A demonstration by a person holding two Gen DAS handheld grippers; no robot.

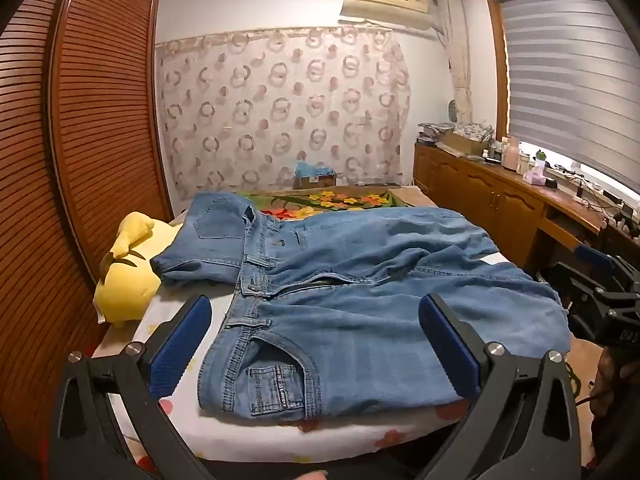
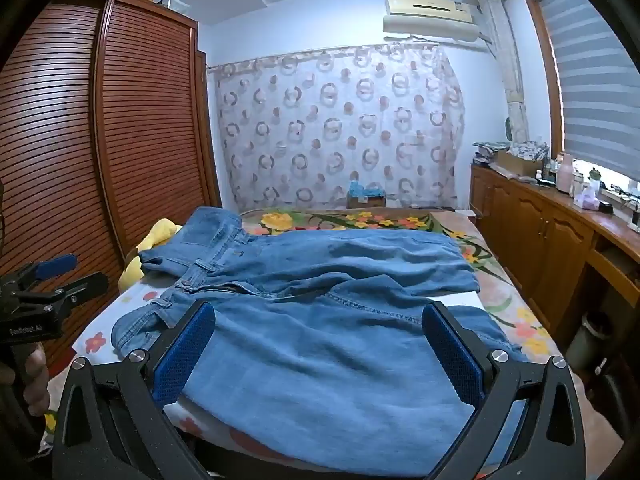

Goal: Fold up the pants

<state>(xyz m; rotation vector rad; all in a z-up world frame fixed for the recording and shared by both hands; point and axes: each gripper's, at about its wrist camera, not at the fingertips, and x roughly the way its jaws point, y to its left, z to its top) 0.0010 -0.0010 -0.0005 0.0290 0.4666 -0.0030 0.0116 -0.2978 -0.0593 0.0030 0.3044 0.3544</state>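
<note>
A pair of blue denim pants (image 1: pixel 340 280) lies spread on the bed, waistband to the left and legs running right; it also shows in the right wrist view (image 2: pixel 320 320). The far waist corner is flipped up. My left gripper (image 1: pixel 316 316) is open, hovering over the near waistband and front pocket, holding nothing. My right gripper (image 2: pixel 320 320) is open over the near leg, holding nothing. The right gripper shows at the right edge of the left wrist view (image 1: pixel 600 292), and the left gripper at the left edge of the right wrist view (image 2: pixel 52 280).
A yellow plush toy (image 1: pixel 128 264) lies at the bed's left edge beside the wooden slatted wardrobe (image 1: pixel 80 140). The flowered bedsheet (image 1: pixel 340 200) extends behind the pants. A wooden cabinet (image 1: pixel 500 196) with clutter runs along the right wall.
</note>
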